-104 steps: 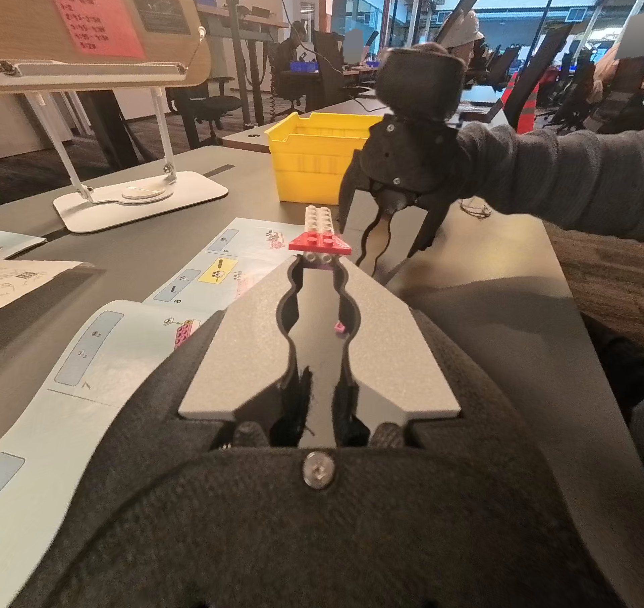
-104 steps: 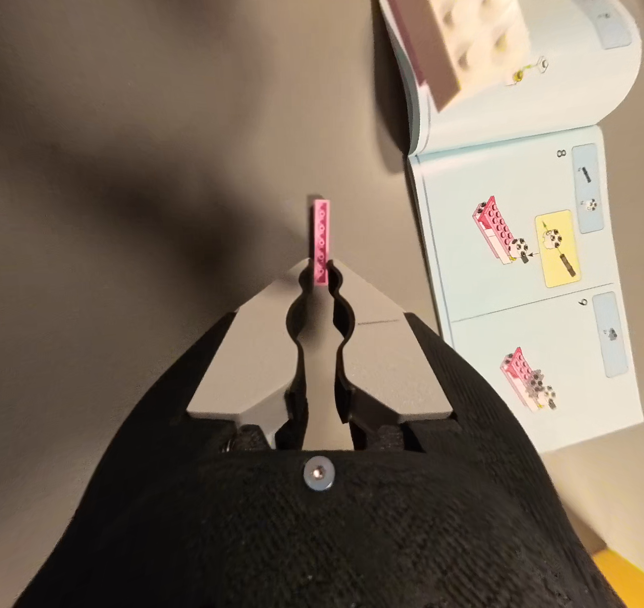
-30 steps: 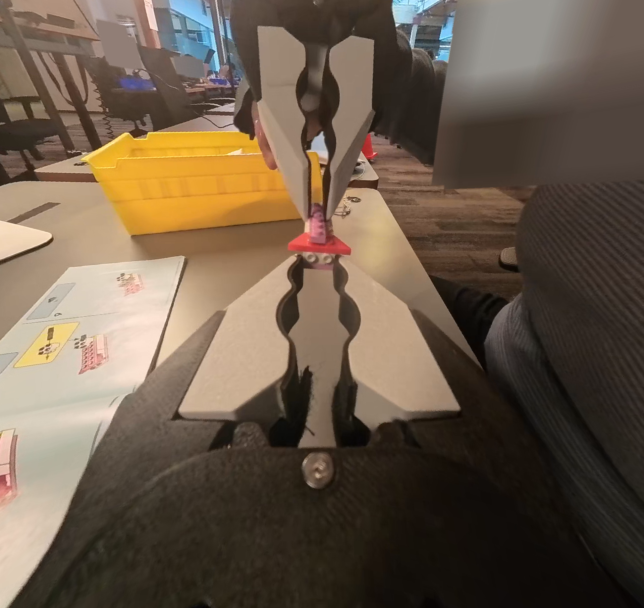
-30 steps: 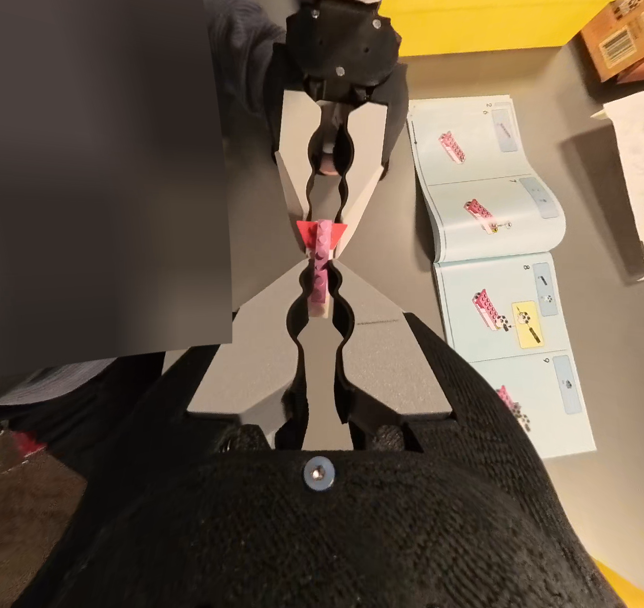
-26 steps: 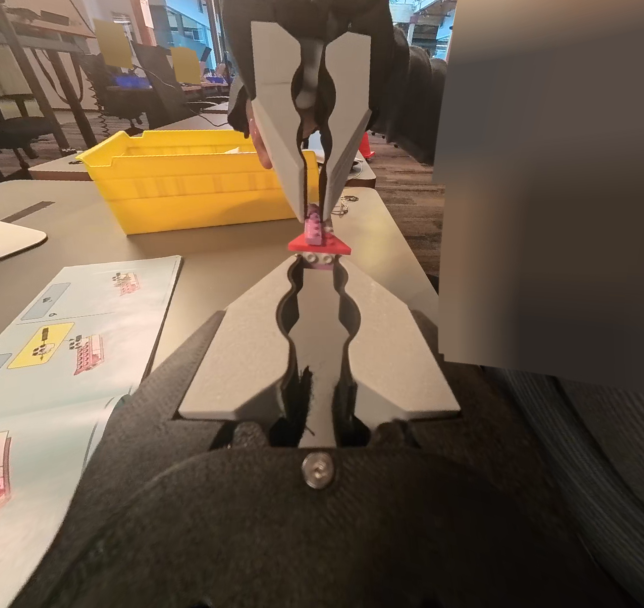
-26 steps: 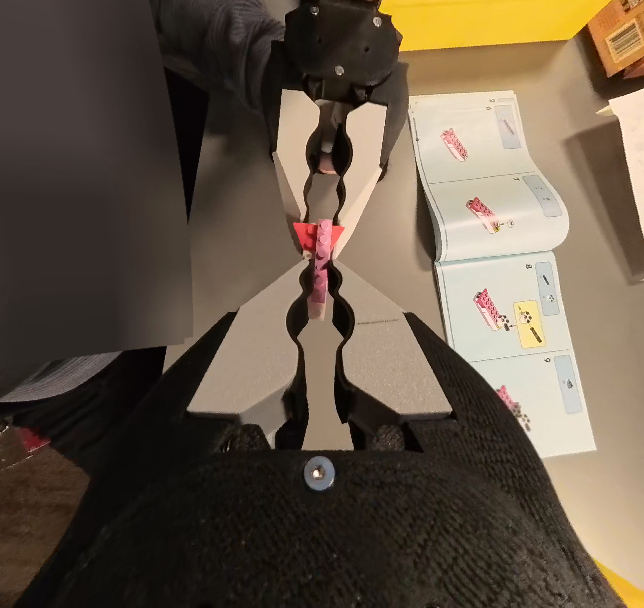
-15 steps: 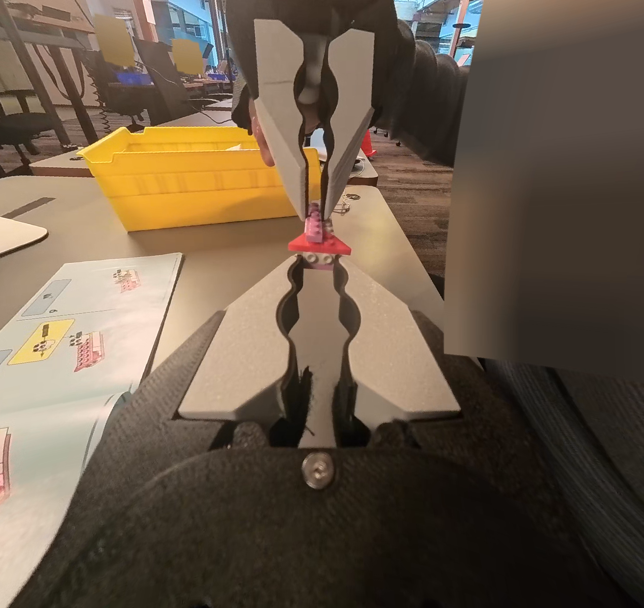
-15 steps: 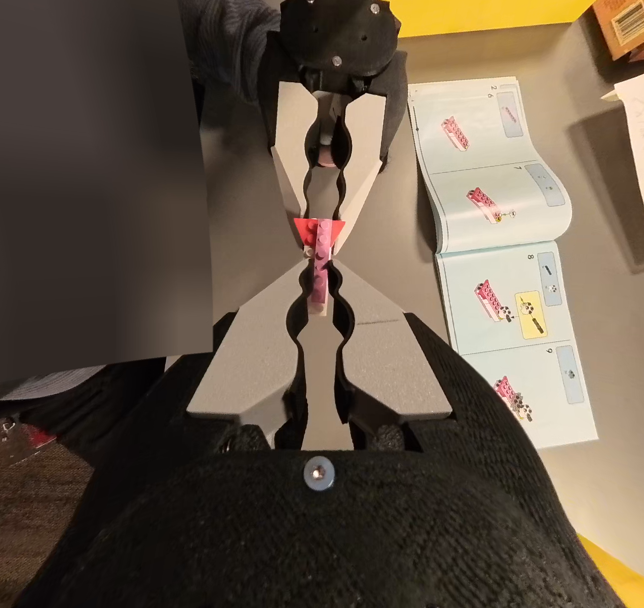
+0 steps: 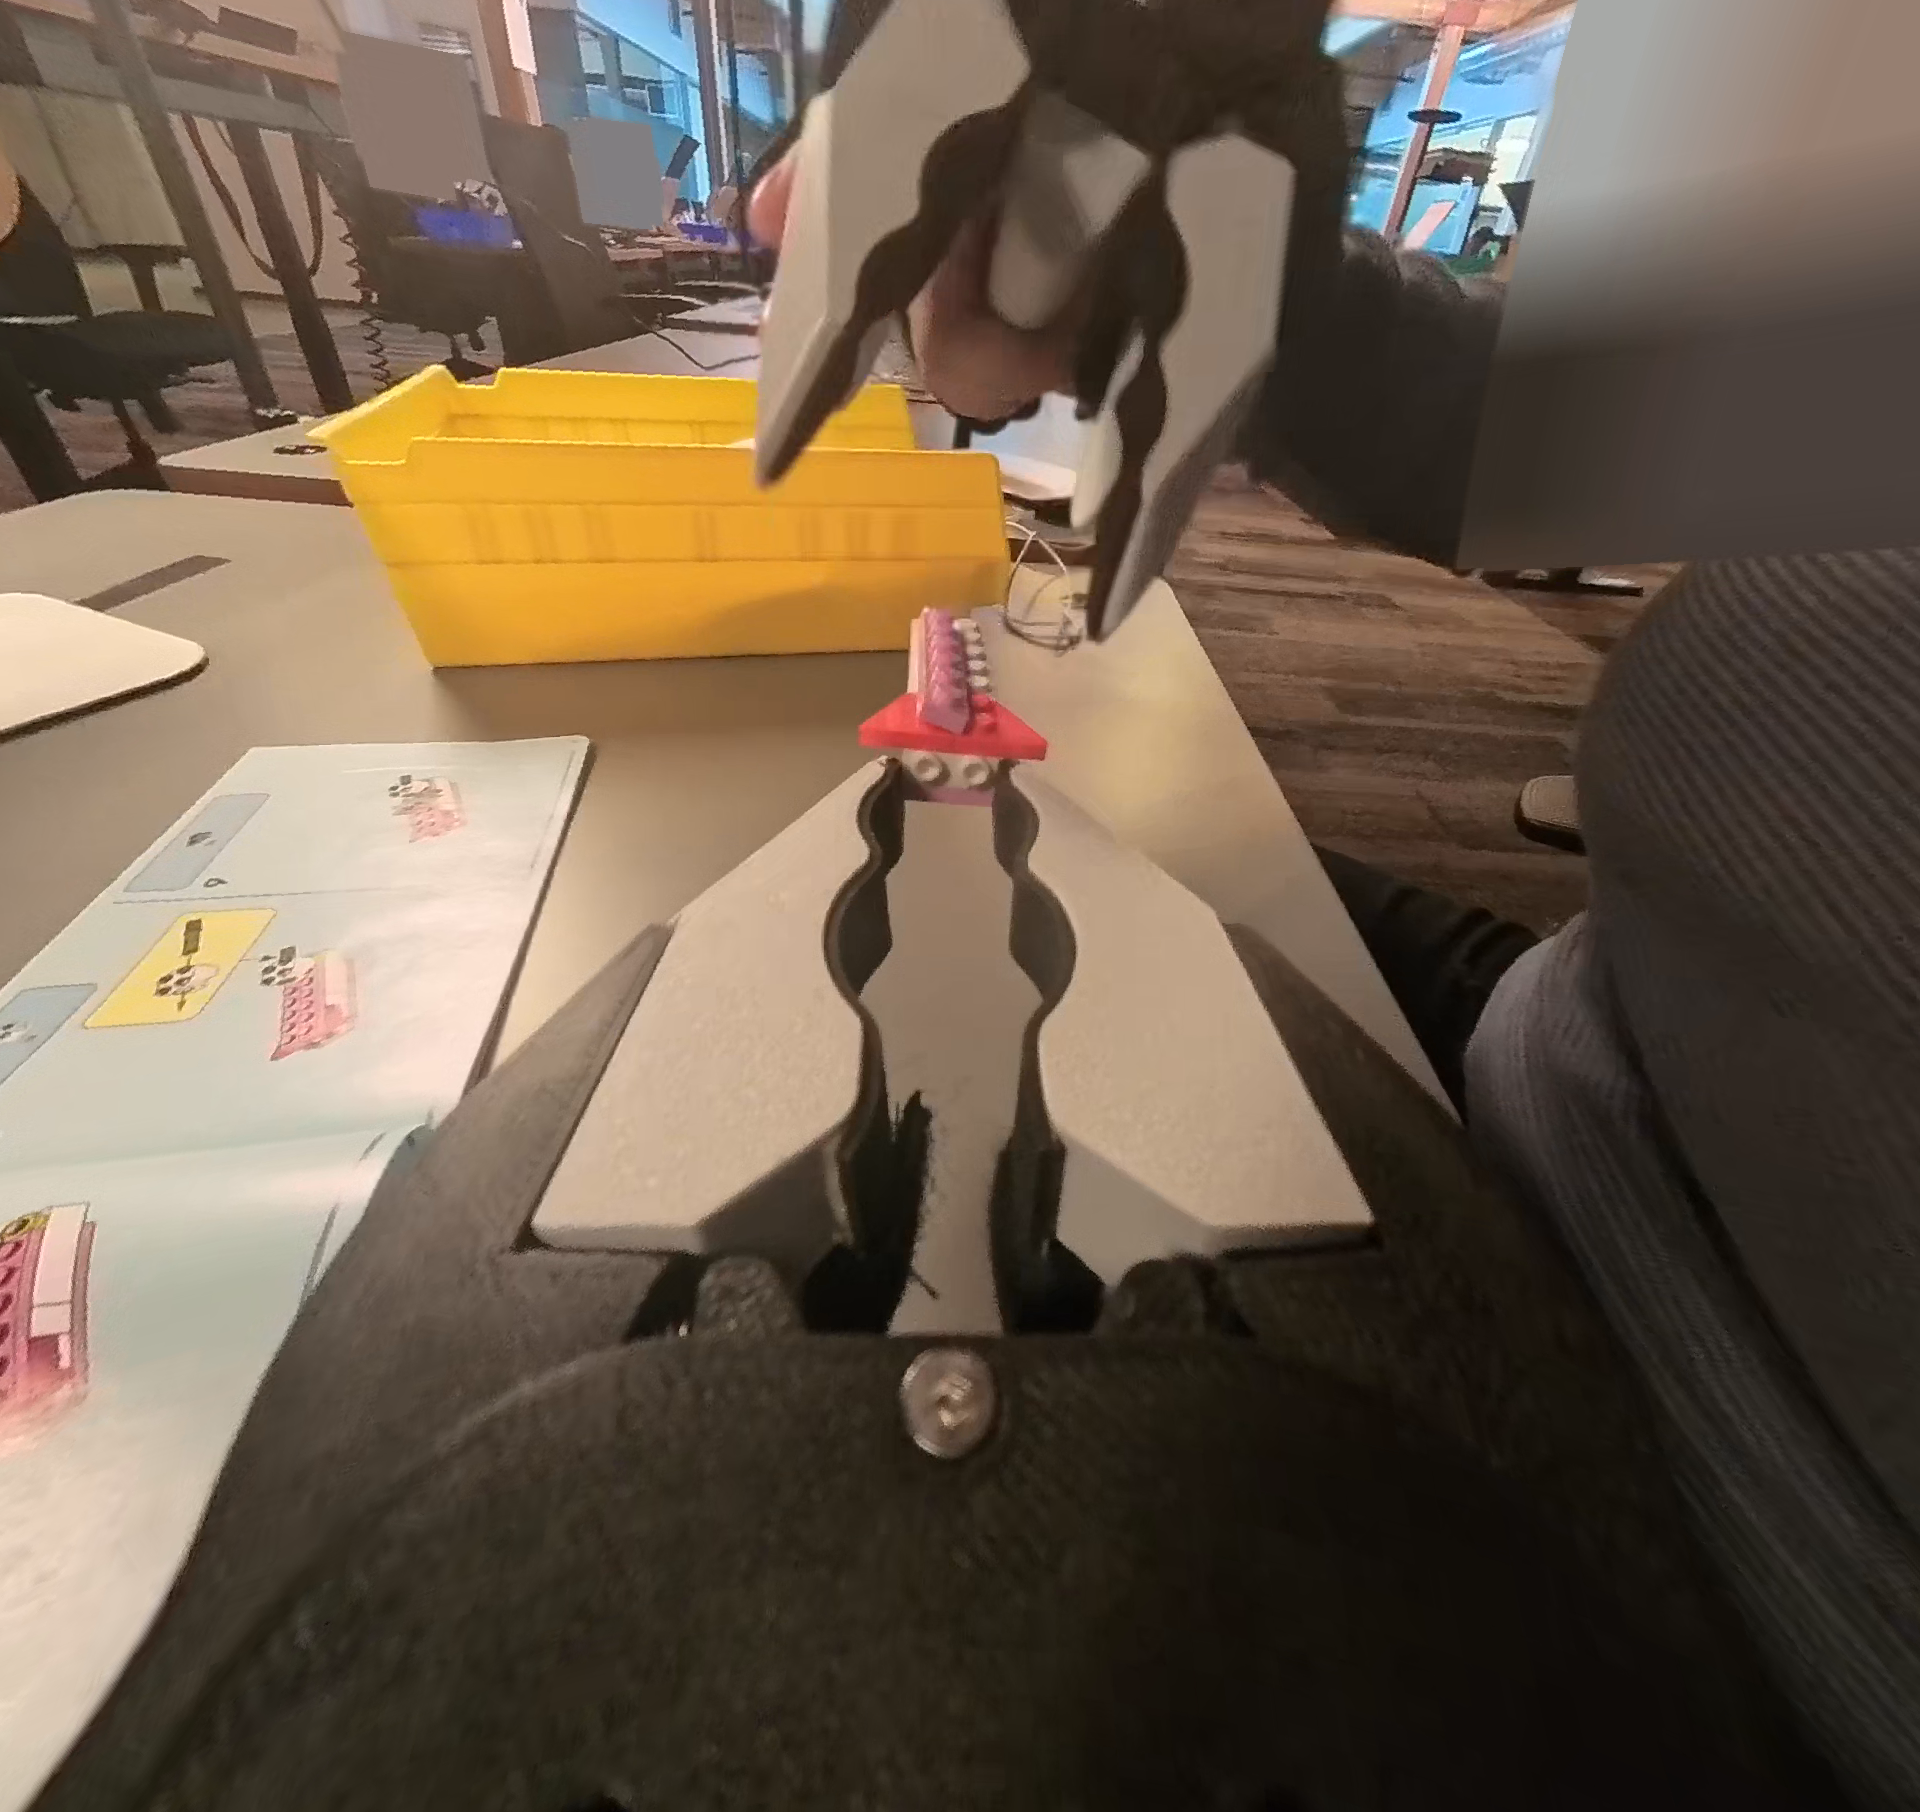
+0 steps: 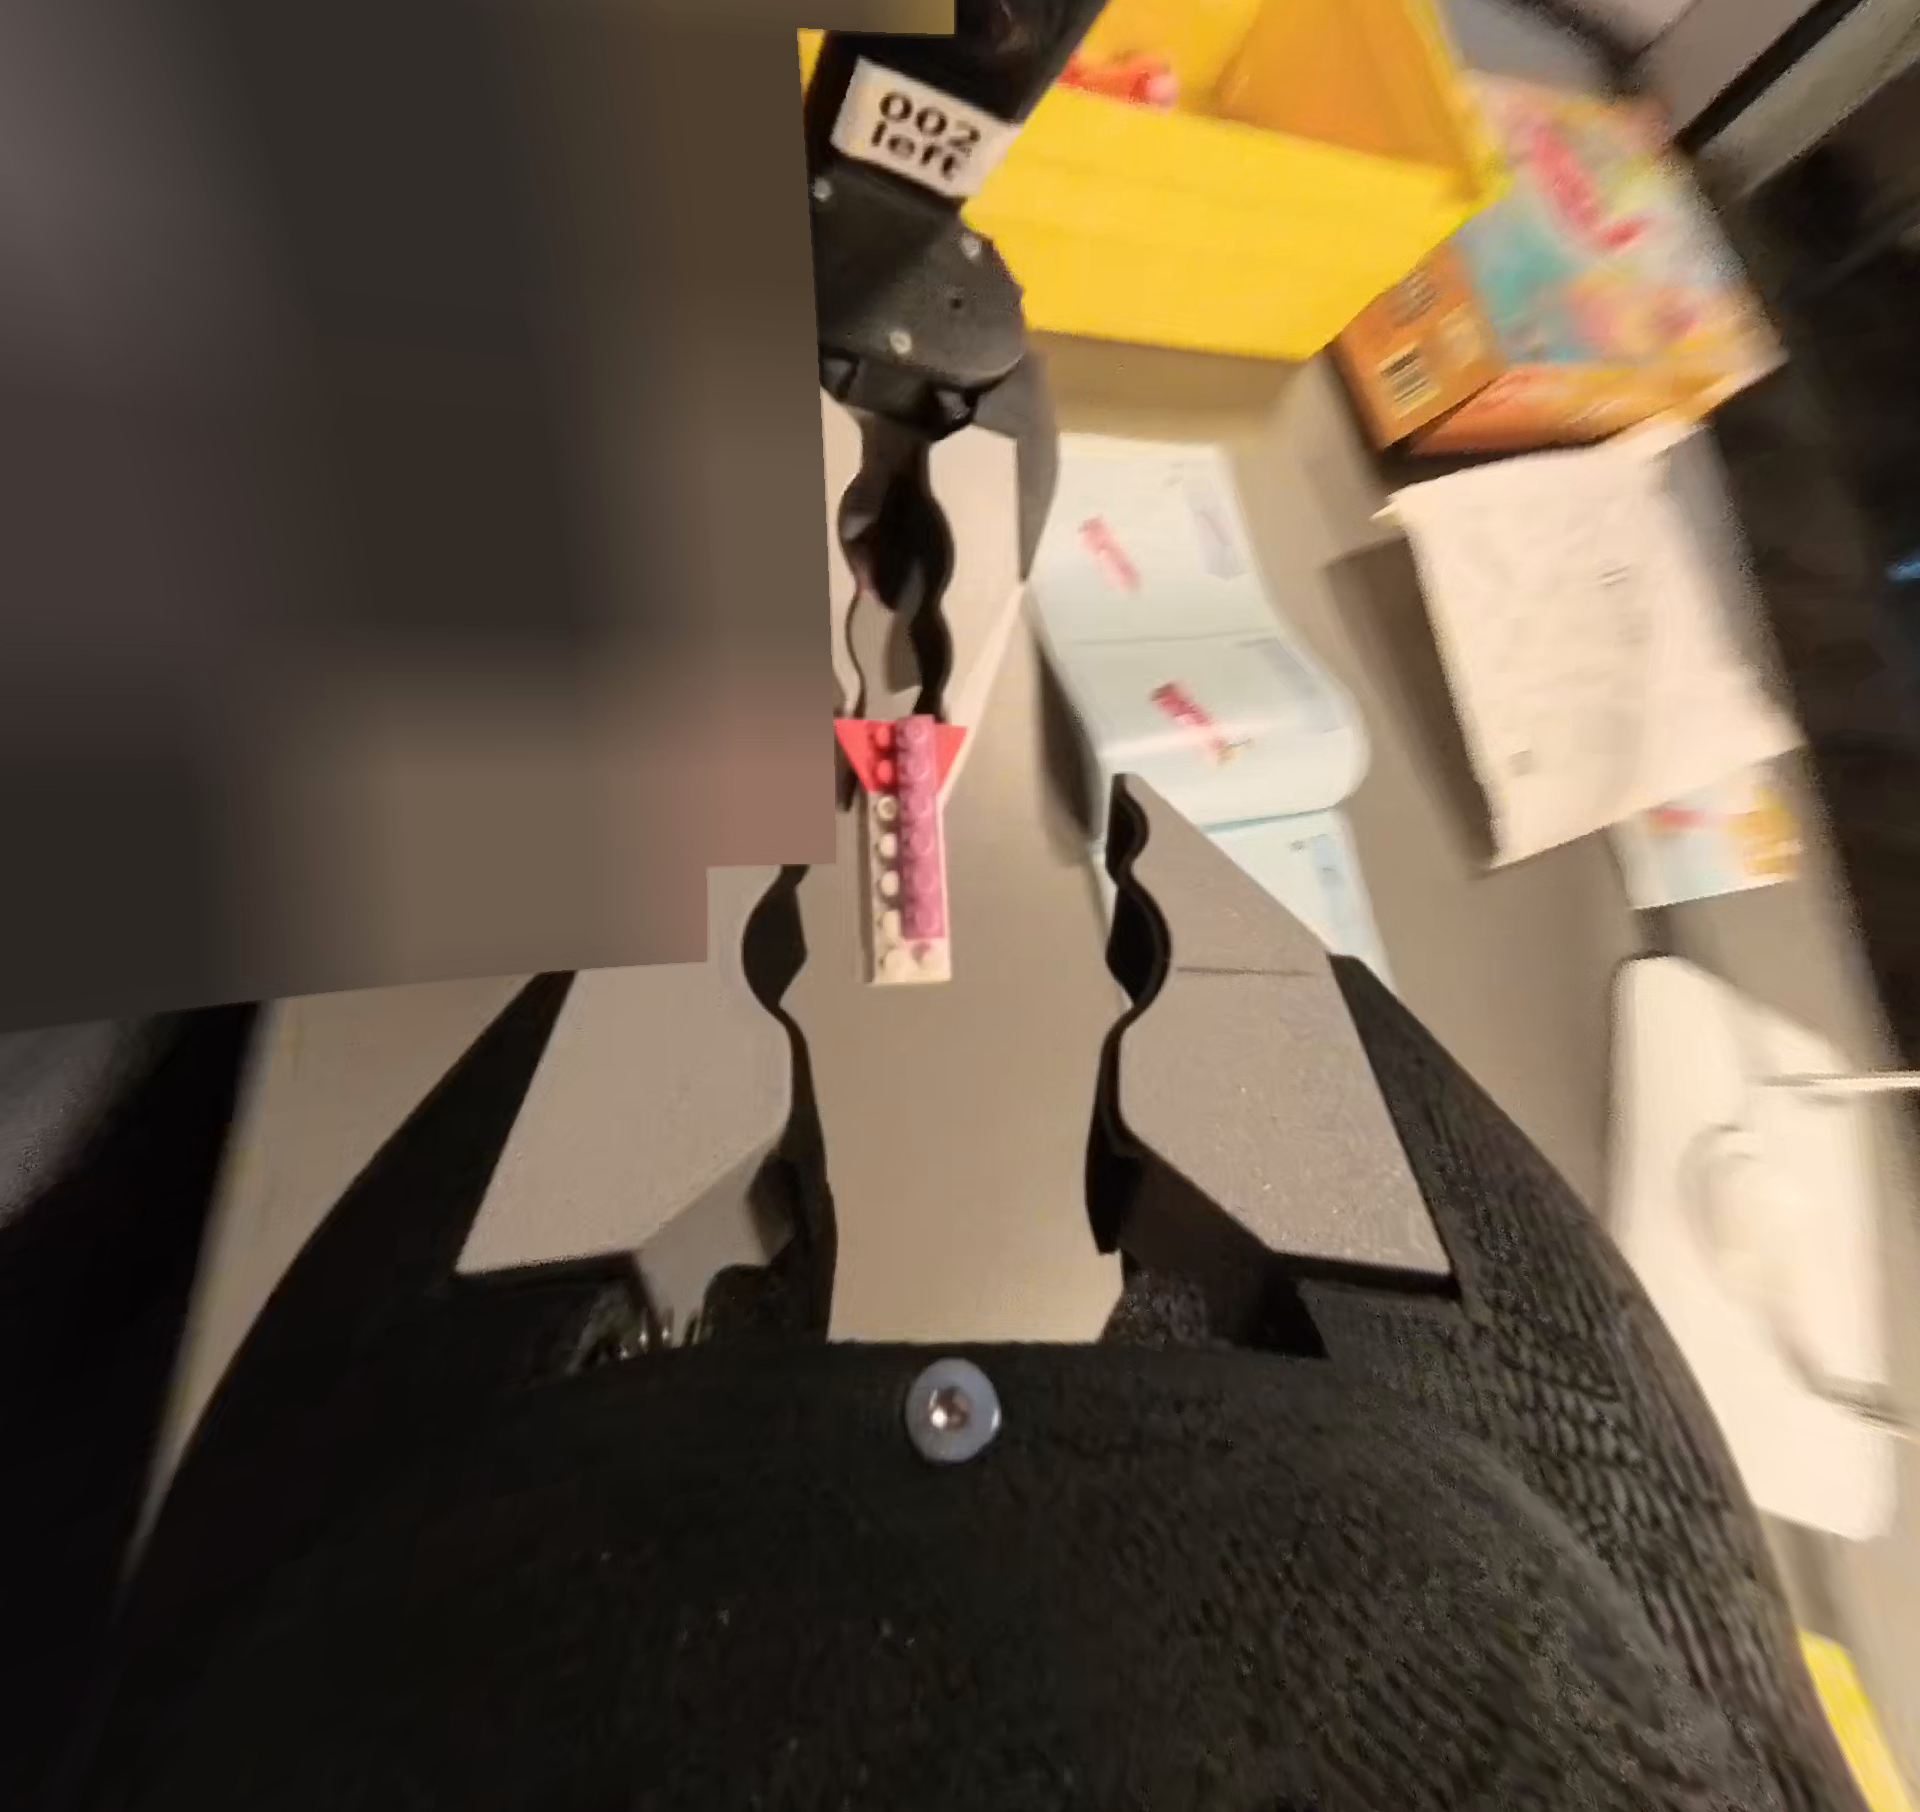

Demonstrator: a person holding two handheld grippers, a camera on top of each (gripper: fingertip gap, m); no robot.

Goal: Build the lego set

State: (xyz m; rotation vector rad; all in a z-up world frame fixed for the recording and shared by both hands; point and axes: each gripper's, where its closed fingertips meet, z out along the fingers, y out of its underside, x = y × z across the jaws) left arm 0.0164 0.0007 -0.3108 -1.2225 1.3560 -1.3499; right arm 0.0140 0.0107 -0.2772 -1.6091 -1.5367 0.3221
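Note:
My left gripper (image 9: 951, 788) is shut on a small brick assembly (image 9: 951, 713): a white plate with a red wedge plate across it and a pink strip (image 9: 943, 666) along its top. It holds the assembly above the grey table (image 9: 665, 786). My right gripper (image 9: 935, 547) hangs above and beyond the assembly with its jaws wide apart and nothing in them. In the right wrist view the assembly (image 10: 909, 858) lies between my right gripper's (image 10: 945, 827) spread fingers, and neither finger touches it. The left gripper (image 10: 894, 713) grips its far end there. A blur patch hides the right gripper's left fingertip.
A yellow bin (image 9: 665, 557) stands behind on the table, also in the right wrist view (image 10: 1226, 204). An open instruction booklet (image 9: 260, 931) lies to the left. A colourful box (image 10: 1558, 266) and white papers (image 10: 1579, 640) lie beyond it. A person's clothed leg (image 9: 1714, 1035) is past the table's right edge. Both grippers' tips are close together, under 4 cm apart.
My right gripper pressed the pink strip onto the assembly, then opened and drew back. The strip stays on the assembly. My left gripper kept its grip.

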